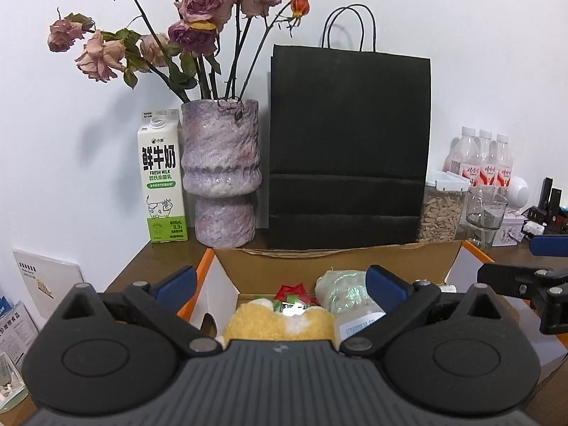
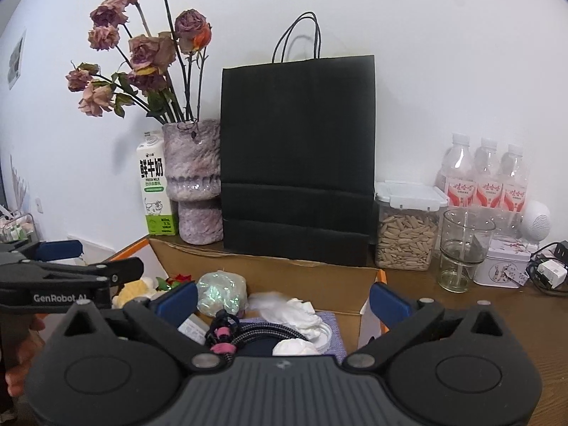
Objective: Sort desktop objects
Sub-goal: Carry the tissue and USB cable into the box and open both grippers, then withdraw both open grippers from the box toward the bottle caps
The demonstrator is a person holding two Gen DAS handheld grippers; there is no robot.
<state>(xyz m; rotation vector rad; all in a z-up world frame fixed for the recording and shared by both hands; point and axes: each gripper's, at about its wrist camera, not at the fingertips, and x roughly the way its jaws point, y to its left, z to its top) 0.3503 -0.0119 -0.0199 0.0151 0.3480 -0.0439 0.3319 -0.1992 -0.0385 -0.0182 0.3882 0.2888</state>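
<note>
An open cardboard box [image 1: 337,259] [image 2: 284,273] sits on the wooden desk. Inside lie a yellow plush toy [image 1: 280,323] [image 2: 136,289], a red-and-green ornament [image 1: 293,293], an iridescent pouch [image 1: 340,289] [image 2: 222,293], white crumpled tissue [image 2: 294,310], a braided cable with pink ties [image 2: 248,333] and a purple cloth [image 2: 333,330]. My left gripper [image 1: 280,285] hovers open above the plush toy, nothing between its blue pads. My right gripper [image 2: 284,300] is open over the cable and tissue, touching nothing. Each gripper also shows at the edge of the other's view.
Behind the box stand a black paper bag [image 1: 349,149] [image 2: 298,156], a purple vase of dried roses [image 1: 222,174] [image 2: 195,181] and a milk carton [image 1: 161,177] [image 2: 154,184]. Right of it are a seed jar [image 2: 406,227], a glass [image 2: 465,248], water bottles [image 2: 486,177], a tin [image 2: 506,266].
</note>
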